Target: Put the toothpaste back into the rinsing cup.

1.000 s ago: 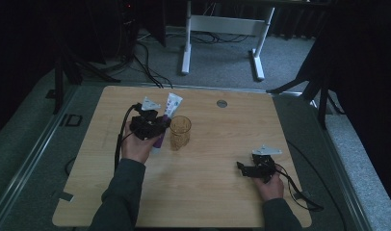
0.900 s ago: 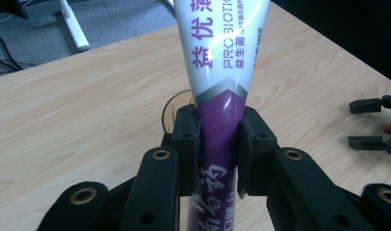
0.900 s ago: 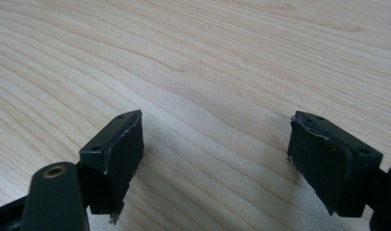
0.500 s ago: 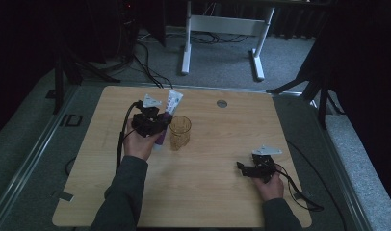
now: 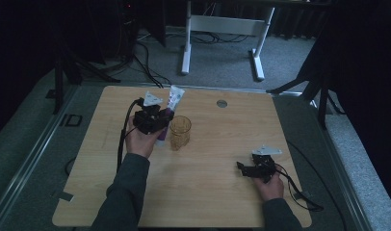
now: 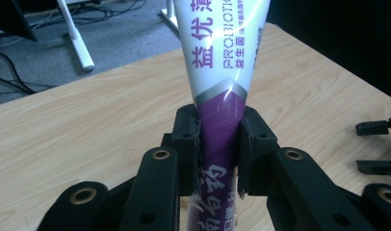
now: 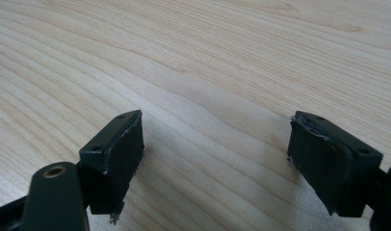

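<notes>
Between the left claw's [image 6: 217, 144] closed jaws stands the toothpaste tube [image 6: 221, 72], clamped at its purple part, beside the amber cup [image 5: 180, 132].

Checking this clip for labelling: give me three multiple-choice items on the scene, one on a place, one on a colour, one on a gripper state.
1. Where does the amber glass cup stand?
A. Beside the left gripper, on the side toward the right gripper
B. At the table's far right corner
C. Between the right gripper's jaws

2. What colour is the part of the toothpaste tube where the jaws grip it?
A. Green
B. Purple
C. Orange

3. How does the right gripper stand?
A. Shut on the cup
B. Shut on the tube
C. Open, holding nothing

Answers:
1. A: the high view shows the cup on the table next to the left gripper.
2. B: the left gripper view shows the jaws clamped on the purple band, below the white part.
3. C: its jaws stand wide apart over bare wood.
</notes>
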Motion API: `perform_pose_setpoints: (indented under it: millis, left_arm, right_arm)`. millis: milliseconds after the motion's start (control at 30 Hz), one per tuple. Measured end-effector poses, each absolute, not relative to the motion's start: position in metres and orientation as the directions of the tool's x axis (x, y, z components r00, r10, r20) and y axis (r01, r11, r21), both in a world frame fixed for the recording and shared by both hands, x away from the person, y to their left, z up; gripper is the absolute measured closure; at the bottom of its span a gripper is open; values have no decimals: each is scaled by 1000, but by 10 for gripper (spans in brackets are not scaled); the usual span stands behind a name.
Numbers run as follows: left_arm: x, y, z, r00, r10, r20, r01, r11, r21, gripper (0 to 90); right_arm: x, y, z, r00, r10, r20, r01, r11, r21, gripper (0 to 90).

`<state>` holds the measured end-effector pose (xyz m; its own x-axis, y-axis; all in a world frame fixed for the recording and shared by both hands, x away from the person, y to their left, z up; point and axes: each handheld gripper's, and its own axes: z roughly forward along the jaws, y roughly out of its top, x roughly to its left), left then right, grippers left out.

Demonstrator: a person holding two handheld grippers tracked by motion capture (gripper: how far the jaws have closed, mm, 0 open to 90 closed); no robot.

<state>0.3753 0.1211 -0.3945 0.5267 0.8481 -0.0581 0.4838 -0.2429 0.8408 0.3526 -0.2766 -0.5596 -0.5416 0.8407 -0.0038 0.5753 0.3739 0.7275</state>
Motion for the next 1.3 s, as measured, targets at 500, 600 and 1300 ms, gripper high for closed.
perform_pose_setpoints:
  millis: [500,600,1300]
  left_arm:
    - [380,119,-392,548,836,-28,429,-252,867,725]
    - [380,118,-391,553,833,-23,419,-254,872,724]
    - [391,113,-390,584,811,-1,347,-249,904,723]
  right_arm:
    - [353,-277,-560,-542,841,-4,575,374,728,202]
    - [353,-277,-560,-542,841,-4,575,374,727,202]
    - [353,-277,-560,-542,840,-4,575,374,727,202]
